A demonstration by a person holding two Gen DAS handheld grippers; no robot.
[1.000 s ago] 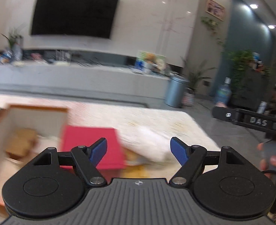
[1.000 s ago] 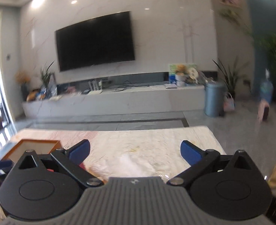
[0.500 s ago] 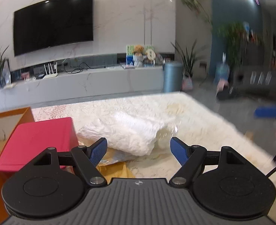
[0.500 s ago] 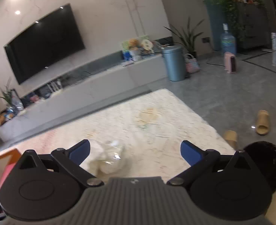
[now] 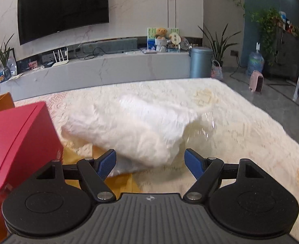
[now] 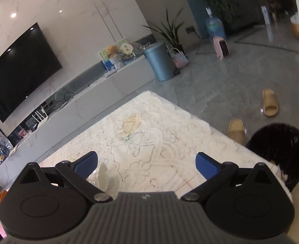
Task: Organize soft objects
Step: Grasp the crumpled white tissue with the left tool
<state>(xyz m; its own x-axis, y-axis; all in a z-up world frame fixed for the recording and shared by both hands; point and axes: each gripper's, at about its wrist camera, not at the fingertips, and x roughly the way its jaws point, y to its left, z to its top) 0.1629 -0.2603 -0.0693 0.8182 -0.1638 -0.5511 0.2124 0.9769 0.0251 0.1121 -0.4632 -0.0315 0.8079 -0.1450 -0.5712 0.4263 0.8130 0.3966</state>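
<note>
- The table (image 5: 241, 126), under a white lace cloth, carries everything. Work near its left edge.
- The white fluffy bundle (image 5: 133, 130) in clear wrap lies mid-table, just right of the red box (image 5: 17, 140). Close on its near end and bite deep; the film will likely slip.
- Your left gripper (image 5: 150, 162) is spread wide and empty, fingers either side of that near end.
- Your right gripper (image 6: 146, 163) is also wide and empty, above bare cloth towards the right edge.
- Compared with half a second ago, the bundle sits closer in the left view; the right view has tilted further.
</note>
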